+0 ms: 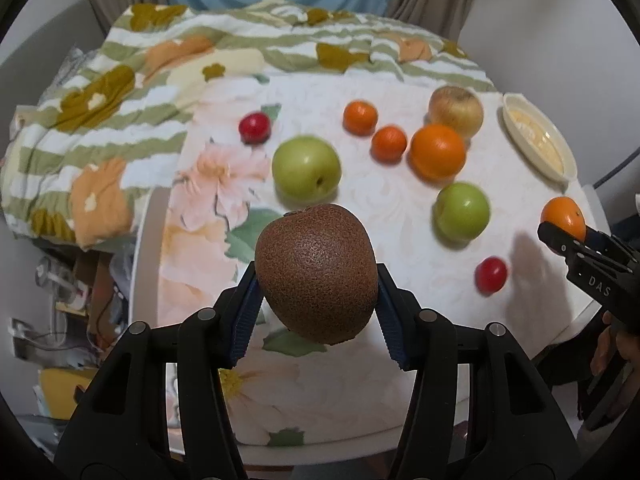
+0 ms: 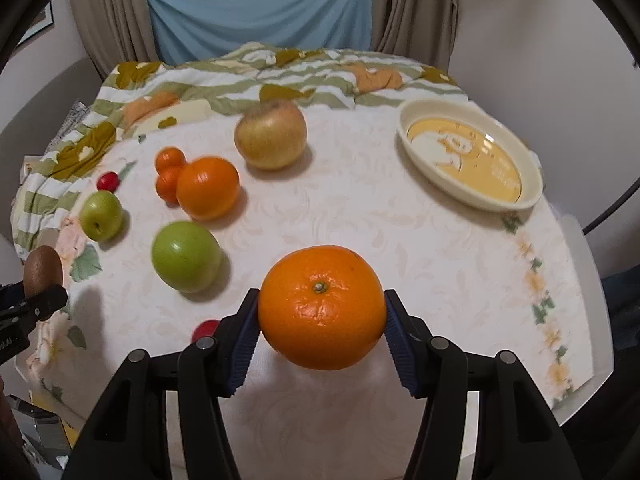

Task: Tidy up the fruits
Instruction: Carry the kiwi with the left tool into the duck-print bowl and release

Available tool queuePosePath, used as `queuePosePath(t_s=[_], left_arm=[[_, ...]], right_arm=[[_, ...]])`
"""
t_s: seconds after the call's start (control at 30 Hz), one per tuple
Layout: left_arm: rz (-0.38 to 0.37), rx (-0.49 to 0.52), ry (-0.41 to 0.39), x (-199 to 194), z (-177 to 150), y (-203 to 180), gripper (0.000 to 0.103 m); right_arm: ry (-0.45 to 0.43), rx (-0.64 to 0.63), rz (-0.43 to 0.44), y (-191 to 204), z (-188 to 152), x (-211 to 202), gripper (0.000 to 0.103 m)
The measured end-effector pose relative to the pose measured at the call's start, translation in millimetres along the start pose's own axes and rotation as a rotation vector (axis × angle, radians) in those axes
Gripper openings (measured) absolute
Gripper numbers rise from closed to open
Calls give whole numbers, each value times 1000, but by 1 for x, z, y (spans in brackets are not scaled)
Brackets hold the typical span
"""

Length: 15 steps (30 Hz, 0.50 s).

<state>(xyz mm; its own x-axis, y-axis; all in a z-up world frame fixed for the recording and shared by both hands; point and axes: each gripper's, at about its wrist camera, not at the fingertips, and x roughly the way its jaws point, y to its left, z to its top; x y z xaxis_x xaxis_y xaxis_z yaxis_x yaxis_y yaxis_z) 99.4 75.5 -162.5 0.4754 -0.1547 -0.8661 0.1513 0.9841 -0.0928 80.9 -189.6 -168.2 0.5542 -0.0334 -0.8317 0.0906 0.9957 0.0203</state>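
My left gripper [image 1: 316,280] is shut on a brown kiwi [image 1: 316,272] and holds it above the near left of the table. My right gripper [image 2: 322,312] is shut on an orange [image 2: 322,306] above the table's near middle; it also shows in the left wrist view [image 1: 564,218]. On the white tablecloth [image 2: 360,216] lie two green apples [image 2: 186,256] [image 2: 101,215], a big orange [image 2: 208,188], two small tangerines [image 2: 170,160], a yellowish apple [image 2: 271,136] and two red cherry tomatoes [image 1: 255,127] [image 1: 491,274]. A cream oval dish [image 2: 472,154] stands at the far right.
A rumpled green-striped flowered blanket [image 1: 120,120] covers the table's far and left side. Curtains and a blue cloth [image 2: 260,8] hang behind. Clutter lies on the floor at the left [image 1: 60,300]. The table edge runs along the right [image 2: 588,320].
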Motion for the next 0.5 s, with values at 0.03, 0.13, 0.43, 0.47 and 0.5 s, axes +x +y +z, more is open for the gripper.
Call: queuePosePath(t_s=[0.03,0.13,0.43,0.47,0.5], left_arm=[[3,-3,-9,-5,3,-2,61],[4,-19,-26,-18,11,-11,61],[45,-51,-107,-53,41,-69,61],[48,-52,-113,-54,45,-76,61],[52,-53,-120,-55,51,-87,61]], right_arm=[[-10,-4,5,-2,2,-5,55],[-30,-9,23,-11,10,-17,55],[-62,-42,97,-64,42,-37,55],[-68,-48,101,-70,46,-39,55],[-76,-52,106,-79,52,-40,55]])
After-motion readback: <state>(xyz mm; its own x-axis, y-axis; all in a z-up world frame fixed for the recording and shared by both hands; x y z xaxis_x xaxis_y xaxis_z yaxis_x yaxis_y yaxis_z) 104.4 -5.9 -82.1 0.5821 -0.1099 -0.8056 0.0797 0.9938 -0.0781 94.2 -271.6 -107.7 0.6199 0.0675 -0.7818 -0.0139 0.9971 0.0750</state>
